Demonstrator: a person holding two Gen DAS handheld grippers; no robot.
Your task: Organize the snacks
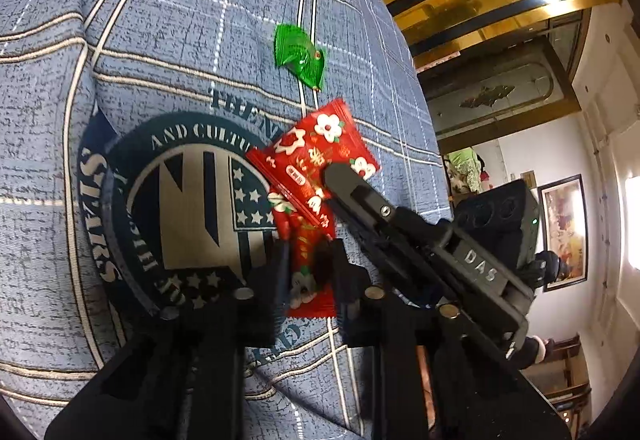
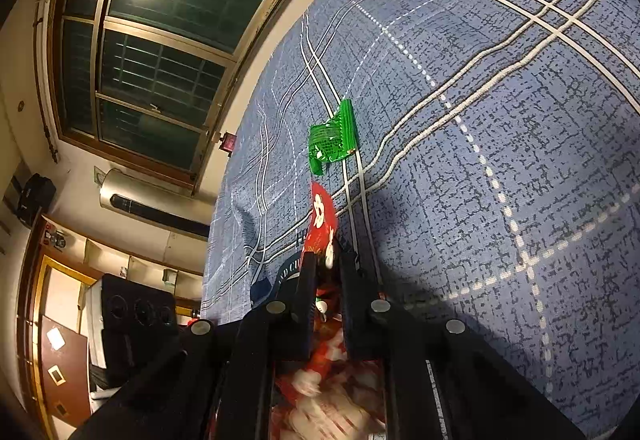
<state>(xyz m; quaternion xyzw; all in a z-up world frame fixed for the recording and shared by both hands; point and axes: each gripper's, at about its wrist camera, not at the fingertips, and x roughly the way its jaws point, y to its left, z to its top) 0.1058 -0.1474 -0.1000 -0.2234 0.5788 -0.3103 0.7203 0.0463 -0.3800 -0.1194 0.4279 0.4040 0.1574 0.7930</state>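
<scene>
Two red snack packets are being handled over a blue checked cloth [image 1: 192, 39] that is covering the surface. The lower red packet [image 1: 308, 272] is being gripped by the left gripper [image 1: 310, 260], whose jaws are drawn almost together with the wrapper pinched between them, one jaw on each side. The upper red packet [image 1: 316, 151] is being clamped by the right gripper [image 2: 326, 260]; its jaws are nearly closed, and the flowered wrapper is sticking out ahead of them in the right wrist view. In the left wrist view that gripper is seen reaching in from the right, its tip lying over the near corner of the packet.

The two red packets are being kept overlapped, apparently so that like snacks are gathered into one stack above the round printed badge [image 1: 180, 207] on the cloth. One is probably being steadied while the other is being lined up on it, though how squarely the edges are meeting cannot be told.

A green sweet wrapper [image 1: 300, 57] is lying alone on the cloth, near the red pair but apart from it and untouched, so it is judged to be waiting its turn
</scene>
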